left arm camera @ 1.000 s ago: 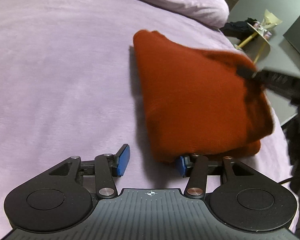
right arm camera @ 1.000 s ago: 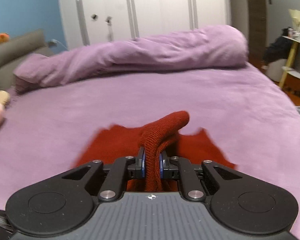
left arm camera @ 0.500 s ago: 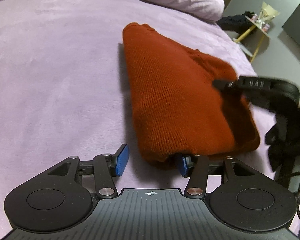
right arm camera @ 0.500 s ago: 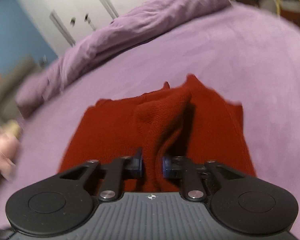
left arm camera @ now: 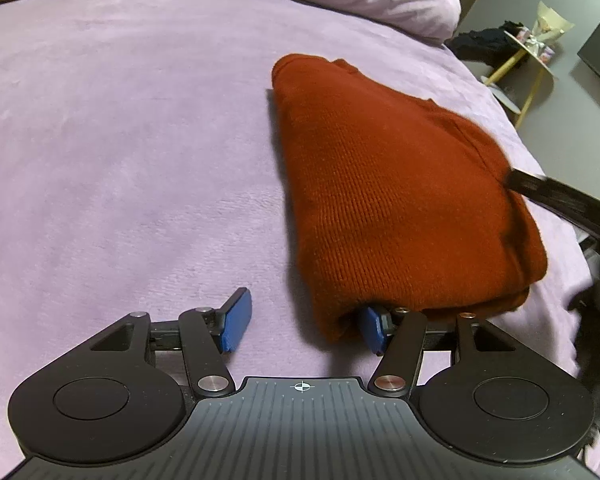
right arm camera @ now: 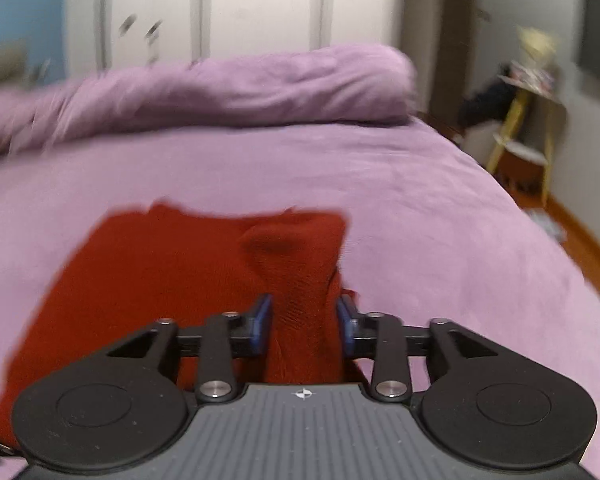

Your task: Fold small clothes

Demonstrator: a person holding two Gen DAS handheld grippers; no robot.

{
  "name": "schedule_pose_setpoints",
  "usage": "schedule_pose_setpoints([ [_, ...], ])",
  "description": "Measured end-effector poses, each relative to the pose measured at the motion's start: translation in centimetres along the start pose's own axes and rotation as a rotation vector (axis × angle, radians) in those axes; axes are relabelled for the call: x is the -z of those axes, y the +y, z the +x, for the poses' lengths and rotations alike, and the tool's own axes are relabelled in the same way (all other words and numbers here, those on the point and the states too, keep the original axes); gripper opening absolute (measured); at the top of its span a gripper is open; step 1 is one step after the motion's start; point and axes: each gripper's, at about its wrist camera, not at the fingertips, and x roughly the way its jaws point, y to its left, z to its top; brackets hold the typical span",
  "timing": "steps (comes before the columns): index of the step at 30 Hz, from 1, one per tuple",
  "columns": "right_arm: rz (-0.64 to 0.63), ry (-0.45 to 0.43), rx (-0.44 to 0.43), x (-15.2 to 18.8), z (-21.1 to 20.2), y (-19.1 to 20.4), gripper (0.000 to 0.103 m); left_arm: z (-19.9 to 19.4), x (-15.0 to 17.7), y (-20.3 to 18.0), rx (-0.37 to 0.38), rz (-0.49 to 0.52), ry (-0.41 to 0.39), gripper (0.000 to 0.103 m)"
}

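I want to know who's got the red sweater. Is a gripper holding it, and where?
Neither grips it. The right gripper is open, with a raised fold of the red sweater loose between its pads. The left gripper is open beside the near edge.

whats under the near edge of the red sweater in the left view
The right blue pad of the open left claw pokes out from under the red sweater, which lies on the purple blanket. Anything farther under the sweater is covered.
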Motion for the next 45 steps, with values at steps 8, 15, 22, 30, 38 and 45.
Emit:
schedule_pose_setpoints([
  [8,0.528,0.054,-0.181,7.2,-7.2,-7.2,0.051,0.1,0.0,-0.5,-0.019,-0.041,-0.008,0.062],
  [15,0.669,0.110,-0.262,7.5,-3.3,-6.6,0.023,-0.3,-0.1,-0.2,-0.038,-0.077,-0.022,0.061],
  [22,1.142,0.099,-0.626,10.6,-2.3,-9.6,0.011,-1.3,0.0,1.8,-0.016,-0.215,-0.055,0.060],
  [30,0.890,0.192,-0.362,10.3,-2.1,-8.3,0.011,-1.0,0.0,2.0,-0.012,-0.205,-0.029,0.061],
  [38,0.578,0.162,-0.242,8.5,-4.7,-6.6,0.020,-1.8,0.3,2.8,0.003,-0.212,-0.015,0.064],
  [45,0.431,0.064,-0.070,6.8,-7.7,-7.0,0.025,-5.4,0.9,6.0,-0.156,-0.251,-0.132,0.061],
])
